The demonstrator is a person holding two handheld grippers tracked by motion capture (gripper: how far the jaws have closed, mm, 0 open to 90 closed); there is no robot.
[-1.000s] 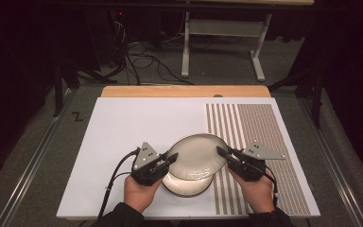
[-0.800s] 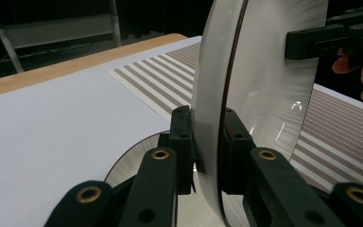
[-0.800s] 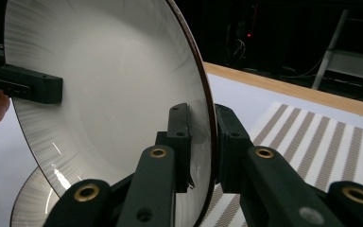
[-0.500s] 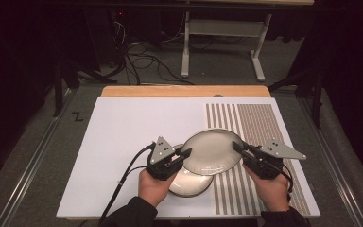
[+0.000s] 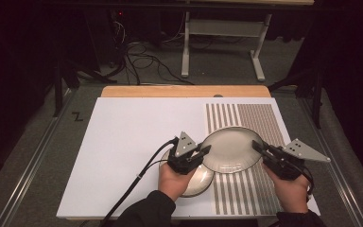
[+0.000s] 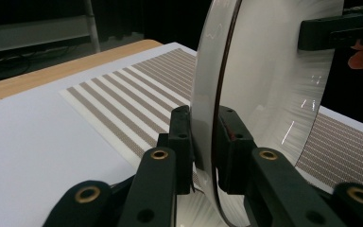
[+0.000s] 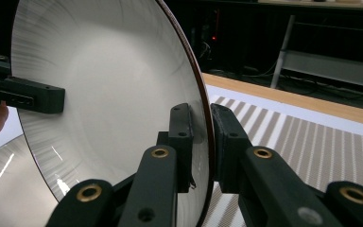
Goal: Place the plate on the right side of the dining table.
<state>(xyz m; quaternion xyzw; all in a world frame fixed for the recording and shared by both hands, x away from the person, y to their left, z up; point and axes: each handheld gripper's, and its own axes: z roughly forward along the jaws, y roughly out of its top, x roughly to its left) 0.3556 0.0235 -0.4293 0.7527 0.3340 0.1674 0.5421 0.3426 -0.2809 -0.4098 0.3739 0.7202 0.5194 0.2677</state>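
White bowl [image 5: 231, 149] rim pinched by left tool [image 5: 202, 152] and right tool [image 5: 259, 147].

In front of you stands a table [image 5: 123, 142] with a flat white top. Along its far edge runs a bare strip of light wood [image 5: 184, 91]. The right part of the top carries a block of narrow brown and white stripes [image 5: 260, 120], running from the far side toward you. The left and middle parts are plain white and bare. Directly on the white top, close to your near edge and just left of the stripes, rests a pale round bowl [image 5: 196, 182], partly hidden under your left hand. A black cable [image 5: 132, 182] trails across the white surface toward the near edge.
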